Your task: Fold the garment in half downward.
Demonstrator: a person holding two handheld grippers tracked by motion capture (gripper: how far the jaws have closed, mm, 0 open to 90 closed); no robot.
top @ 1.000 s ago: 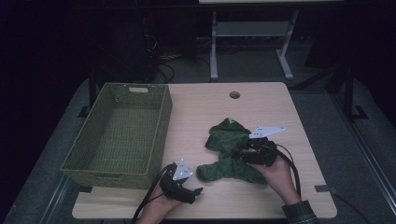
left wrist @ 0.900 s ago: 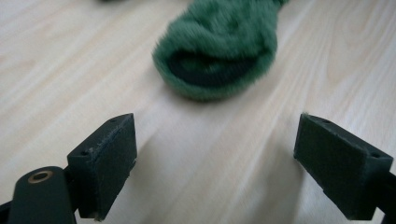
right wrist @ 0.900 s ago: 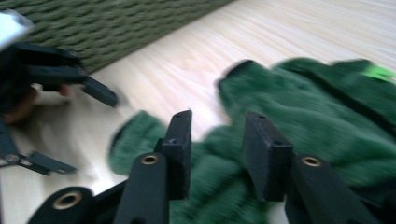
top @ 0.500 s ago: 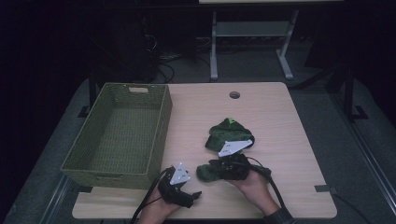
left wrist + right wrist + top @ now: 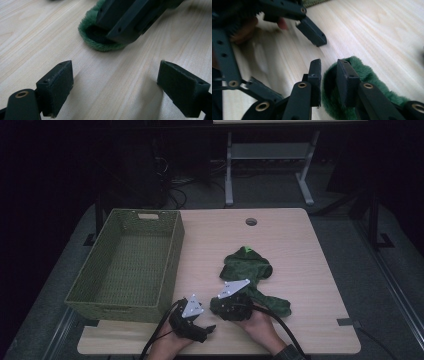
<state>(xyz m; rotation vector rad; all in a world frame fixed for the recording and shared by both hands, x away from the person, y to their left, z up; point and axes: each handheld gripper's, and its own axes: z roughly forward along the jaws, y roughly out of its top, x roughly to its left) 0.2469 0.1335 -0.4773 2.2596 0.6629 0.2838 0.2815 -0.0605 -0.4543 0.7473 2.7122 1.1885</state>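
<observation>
Green plush garment lies on the bench right of centre, its near left end tucked under the right hand-held gripper in the high view, so that end is hidden there; a limb of it runs out to the near right, and the dim light leaves its shape hard to read; in the right gripper view the fuzzy rim of an opening sits between the two black jaws, which have just been closing and now stand narrow with the rim in the gap, though whether the pads press on the fabric cannot be told; the right hand comes in from the near edge, its wrist cut off by the frame, the grey plate tilted up to the left; the left hand-held gripper lies low on the bench just left of it, near the corner of the green woven basket, jaws wide apart over bare wood in the left gripper view, holding nothing, pointing at the garment's rim and the other gripper's jaw.
</observation>
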